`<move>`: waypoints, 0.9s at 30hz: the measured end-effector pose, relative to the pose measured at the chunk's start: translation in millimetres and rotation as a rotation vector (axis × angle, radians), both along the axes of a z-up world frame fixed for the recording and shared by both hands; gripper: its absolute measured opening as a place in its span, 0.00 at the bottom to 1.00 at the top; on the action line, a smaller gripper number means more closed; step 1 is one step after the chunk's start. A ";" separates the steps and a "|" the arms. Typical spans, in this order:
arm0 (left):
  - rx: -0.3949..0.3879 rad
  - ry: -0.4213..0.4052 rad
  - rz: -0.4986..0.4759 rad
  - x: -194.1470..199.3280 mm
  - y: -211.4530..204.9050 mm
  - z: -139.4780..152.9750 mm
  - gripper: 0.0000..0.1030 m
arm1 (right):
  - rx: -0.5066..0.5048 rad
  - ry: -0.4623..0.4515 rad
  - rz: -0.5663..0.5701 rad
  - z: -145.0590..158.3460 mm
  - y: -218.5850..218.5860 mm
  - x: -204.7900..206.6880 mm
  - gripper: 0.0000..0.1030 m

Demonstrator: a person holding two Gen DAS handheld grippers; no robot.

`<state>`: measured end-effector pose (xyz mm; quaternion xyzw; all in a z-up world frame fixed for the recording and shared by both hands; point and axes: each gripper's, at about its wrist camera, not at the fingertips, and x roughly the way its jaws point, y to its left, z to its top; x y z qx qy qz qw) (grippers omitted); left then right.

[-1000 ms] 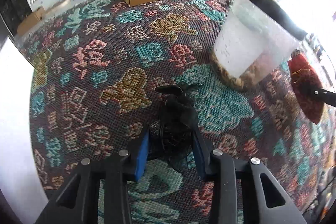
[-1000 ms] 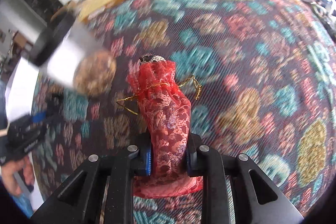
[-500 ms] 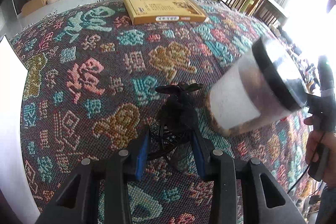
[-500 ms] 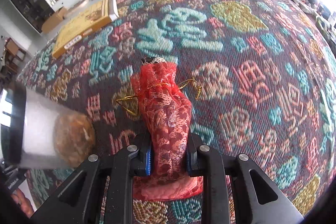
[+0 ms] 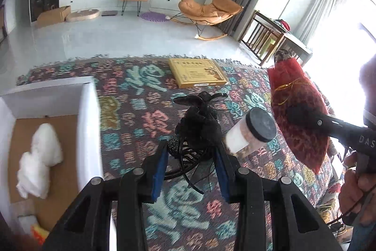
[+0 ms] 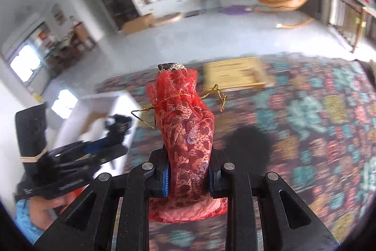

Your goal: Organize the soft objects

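My left gripper (image 5: 191,166) is shut on a black mesh hair accessory (image 5: 199,128) and holds it above the patterned cloth. My right gripper (image 6: 188,171) is shut on a red lace drawstring pouch (image 6: 185,124) with gold cord, also held in the air. The pouch also shows at the right of the left wrist view (image 5: 298,114). A white box (image 5: 89,124) with a cardboard floor stands at the left and holds a white cotton wad (image 5: 40,159). The left gripper (image 6: 110,133) and the box (image 6: 103,102) show at the left of the right wrist view.
A clear jar with a black lid (image 5: 251,135) lies on the patterned cloth (image 5: 141,114) just right of my left gripper. A flat yellow box (image 5: 197,72) lies at the cloth's far edge. A living room lies beyond.
Both grippers have lifted and tilted up with their objects, so the room now shows. The white box has come into view at the left. The jar now looks smaller and lower.
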<state>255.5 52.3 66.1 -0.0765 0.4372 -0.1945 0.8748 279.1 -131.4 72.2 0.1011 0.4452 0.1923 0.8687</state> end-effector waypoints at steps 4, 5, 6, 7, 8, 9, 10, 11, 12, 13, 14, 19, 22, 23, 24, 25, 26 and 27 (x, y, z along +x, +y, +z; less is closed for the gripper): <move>0.126 -0.023 0.127 -59.7 87.1 14.4 0.38 | 0.084 0.032 0.139 -3.5 98.1 -42.3 0.25; 0.170 -0.028 0.157 -72.1 104.9 15.1 0.42 | 0.097 0.039 0.175 -6.8 124.9 -53.5 0.25; 0.204 -0.030 0.182 -83.2 120.5 14.6 0.47 | 0.101 0.045 0.204 -11.0 146.3 -62.0 0.25; 0.233 -0.029 0.209 -96.0 136.6 14.5 0.65 | 0.099 0.048 0.224 -15.5 164.6 -67.6 0.27; 0.253 -0.030 0.235 -105.9 149.6 10.2 0.84 | 0.090 0.046 0.240 -20.6 186.0 -74.4 0.30; 0.274 -0.038 0.265 -115.7 161.1 7.7 0.90 | 0.080 0.040 0.243 -26.5 204.9 -80.0 0.43; 0.294 -0.050 0.290 -124.4 170.9 5.7 0.92 | 0.082 0.035 0.247 -33.4 219.7 -85.0 0.62; 0.329 -0.060 0.326 -132.7 179.8 2.0 0.92 | 0.075 0.027 0.237 -39.0 227.4 -87.7 0.64; 0.355 -0.066 0.354 -139.1 187.1 -1.0 0.92 | 0.073 0.031 0.245 -45.3 232.0 -91.0 0.66; 0.374 -0.069 0.379 -147.0 194.1 -2.8 0.92 | 0.076 0.048 0.254 -51.3 239.4 -93.0 0.66; 0.371 -0.071 0.391 -150.3 199.1 -7.9 0.92 | 0.073 0.061 0.258 -54.7 240.2 -96.2 0.66; 0.381 -0.107 0.473 -174.6 210.4 -23.0 0.93 | -0.004 0.040 0.308 -51.4 247.8 -113.9 0.66; 0.396 -0.086 0.538 -178.3 207.0 -28.5 0.93 | -0.086 0.007 0.335 -47.6 249.7 -123.8 0.69; 0.380 -0.079 0.554 -180.5 207.2 -30.2 0.93 | -0.124 -0.010 0.347 -45.6 251.4 -129.6 0.70; 0.352 -0.077 0.565 -184.7 206.7 -31.1 0.93 | -0.149 -0.021 0.357 -44.2 253.0 -133.5 0.70; 0.317 -0.075 0.572 -189.1 207.5 -31.4 0.93 | -0.183 -0.033 0.369 -43.4 254.8 -139.5 0.71; 0.281 -0.072 0.581 -194.0 209.1 -32.7 0.93 | -0.206 -0.041 0.376 -42.4 255.7 -145.3 0.71; 0.255 -0.066 0.595 -197.8 209.7 -34.0 0.93 | -0.222 -0.047 0.380 -42.1 256.1 -149.0 0.72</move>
